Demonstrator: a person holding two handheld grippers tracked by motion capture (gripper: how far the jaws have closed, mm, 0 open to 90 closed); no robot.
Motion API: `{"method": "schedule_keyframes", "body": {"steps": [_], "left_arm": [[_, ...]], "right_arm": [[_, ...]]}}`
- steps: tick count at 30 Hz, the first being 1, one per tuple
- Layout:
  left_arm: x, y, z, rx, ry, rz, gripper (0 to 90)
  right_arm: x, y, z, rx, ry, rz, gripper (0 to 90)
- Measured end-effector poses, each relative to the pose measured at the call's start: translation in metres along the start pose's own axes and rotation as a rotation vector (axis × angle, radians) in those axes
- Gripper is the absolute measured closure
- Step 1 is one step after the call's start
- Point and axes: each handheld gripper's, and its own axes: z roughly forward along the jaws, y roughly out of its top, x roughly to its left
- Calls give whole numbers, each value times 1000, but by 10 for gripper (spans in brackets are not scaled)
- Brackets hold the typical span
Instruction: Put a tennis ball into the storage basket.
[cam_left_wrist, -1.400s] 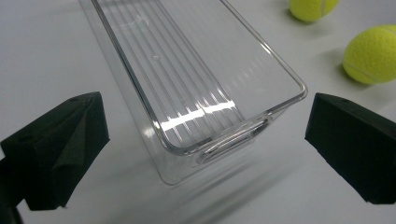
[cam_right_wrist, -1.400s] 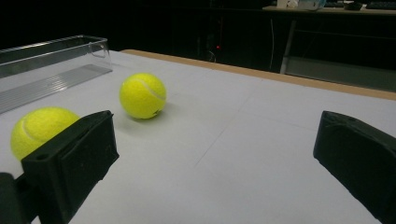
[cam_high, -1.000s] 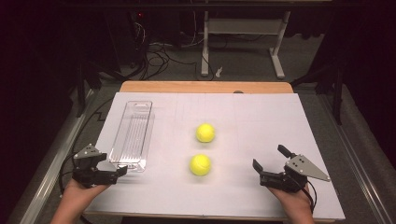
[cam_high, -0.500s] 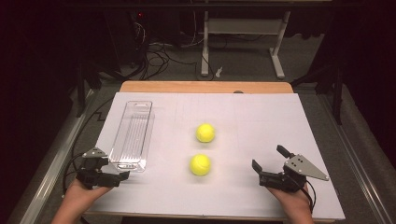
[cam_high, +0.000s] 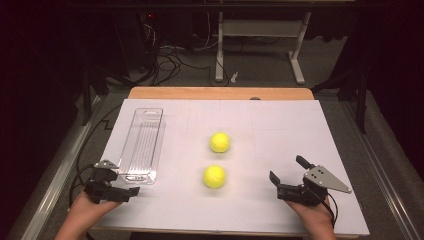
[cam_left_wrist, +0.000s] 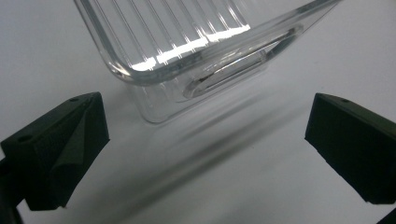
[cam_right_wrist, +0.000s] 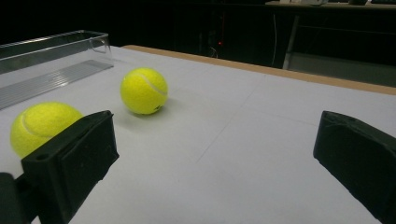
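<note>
Two yellow tennis balls lie on the white table sheet: the near ball (cam_high: 214, 176) (cam_right_wrist: 42, 126) and the far ball (cam_high: 220, 142) (cam_right_wrist: 144, 91). A clear, empty plastic tray (cam_high: 142, 145) (cam_left_wrist: 187, 56) (cam_right_wrist: 51, 65) lies lengthwise at the left. My left gripper (cam_high: 131, 187) (cam_left_wrist: 205, 135) is open, low over the sheet just before the tray's near end and apart from it. My right gripper (cam_high: 286, 168) (cam_right_wrist: 215, 154) is open at the near right, pointing left toward the balls, with nothing between its jaws.
A wooden table edge (cam_high: 220, 93) runs along the far side of the white sheet (cam_high: 280, 125). Beyond it are a dark floor with cables (cam_high: 170, 60) and a white stand frame (cam_high: 260, 45). Metal rails flank the table.
My left gripper has shifted slightly right and toward the near edge beside the tray's end. The right gripper and both balls have stayed put.
</note>
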Motion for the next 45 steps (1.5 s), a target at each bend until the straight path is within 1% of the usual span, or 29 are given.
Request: {"method": "schedule_keyframes", "body": {"steps": [2,6,7,8,9,11,14,15,16,17,20,21,22,23,24,25,26,28,29,30,31,32,34,37,38,40,43,45], "left_arm": [[-1,1,0,20,1,2,8],[-2,2,-1,33,5,-3,8],[-2,3,-2,34,3,-6,8],[-2,4,-4,54,4,-17,8],[-2,4,-4,54,4,-17,8],[-2,4,-6,78,17,-18,8],[-1,6,-10,94,26,-40,8],[-2,6,-10,111,31,-39,8],[-2,6,-9,150,45,-32,8],[-2,6,-9,150,45,-32,8],[1,5,-11,169,35,-50,8],[1,5,-13,172,18,-57,8],[1,5,-13,172,18,-57,8],[2,4,-14,174,8,-64,8],[1,4,-12,211,2,-62,8],[1,4,-12,211,2,-62,8],[1,4,-12,229,12,-55,8],[1,5,-9,263,6,-57,8],[2,4,-8,282,7,-65,8],[2,4,-8,282,7,-65,8],[2,4,-7,297,3,-69,8],[1,5,-7,317,3,-65,8],[-1,6,-7,342,3,-56,8],[-3,7,-7,355,-3,-52,8],[-4,8,-7,365,-17,-53,9],[-8,9,-6,393,-23,-49,9],[-9,10,-5,407,-17,-49,9],[-10,11,-5,428,-24,-49,10]], "right_arm": [[0,0,0,1,0,1,2],[0,0,0,3,-2,1,2],[0,0,0,3,-1,1,2],[0,0,0,3,-2,1,2],[0,0,0,3,-2,1,2],[0,0,0,2,-2,4,2],[0,0,0,5,0,4,2],[0,0,0,6,2,1,2],[0,0,0,7,3,2,2],[1,0,0,6,3,2,2],[1,0,0,4,7,1,2],[1,0,0,5,10,2,2],[1,0,1,6,10,0,2],[1,0,1,6,10,0,2],[1,0,1,11,11,1,2],[1,0,1,11,11,0,2],[0,0,1,12,10,1,2],[0,0,1,10,8,2,2],[0,0,1,10,7,2,2],[0,0,1,10,7,2,2],[0,0,1,10,9,2,2],[0,0,2,11,9,2,2],[0,0,2,13,11,1,2],[0,0,2,14,11,3,2],[0,0,2,14,12,3,2],[0,0,2,14,13,5,2],[-1,0,1,11,11,5,2],[-1,0,1,11,12,7,2]]}}
